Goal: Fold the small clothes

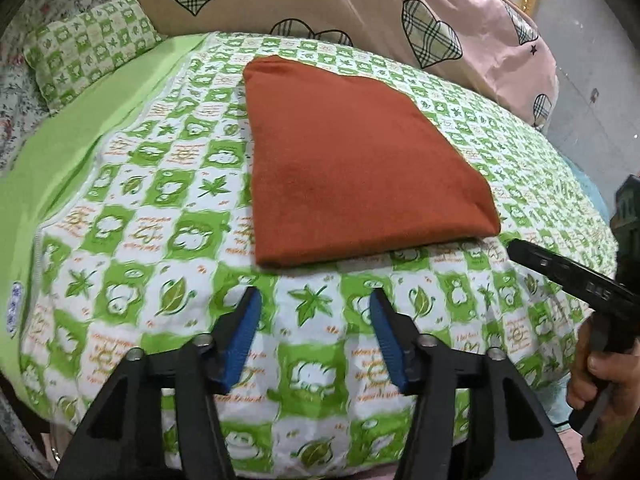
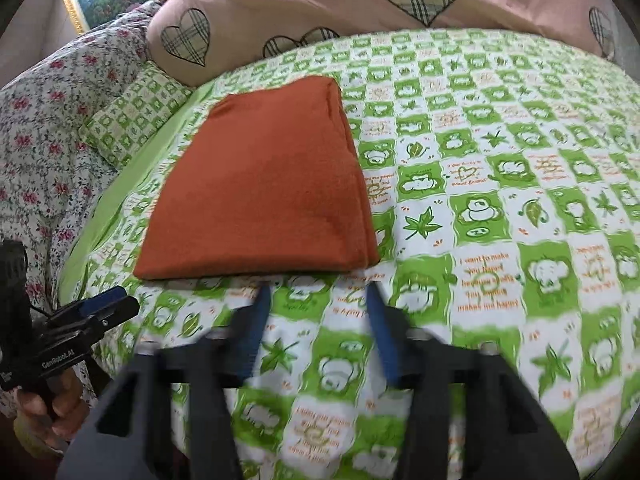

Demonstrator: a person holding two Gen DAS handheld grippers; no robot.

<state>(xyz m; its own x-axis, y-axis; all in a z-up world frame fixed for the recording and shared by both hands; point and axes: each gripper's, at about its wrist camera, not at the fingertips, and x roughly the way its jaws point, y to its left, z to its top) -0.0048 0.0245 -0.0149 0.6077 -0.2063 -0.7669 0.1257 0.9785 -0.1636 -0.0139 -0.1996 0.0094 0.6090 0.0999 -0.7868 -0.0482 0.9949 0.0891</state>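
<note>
Jaws on both our left gripper [image 1: 314, 300] and right gripper [image 2: 316, 294] stand apart, empty, just short of the folded rust-orange cloth [image 1: 352, 160] lying flat on the green-checked bedspread [image 1: 160, 208], apparently released as finished.

A bed fills the scene, spread with a sheet [image 1: 168, 208] checked in green and white, printed with leaves, small animals and orange writing. A plain light-green strip [image 1: 52, 168] runs along its left edge. At the far left lies a small pillow [image 1: 88, 48] in the same check, resting against floral bedding [image 2: 48, 128] with red flowers. Across the far side is heaped a pink quilt [image 1: 360, 4] with plaid hearts. Beyond it stands a picture in a gilt frame [image 2: 74, 4]. To the far right a pale, glossy floor [image 1: 588, 72] reflects a light.
</note>
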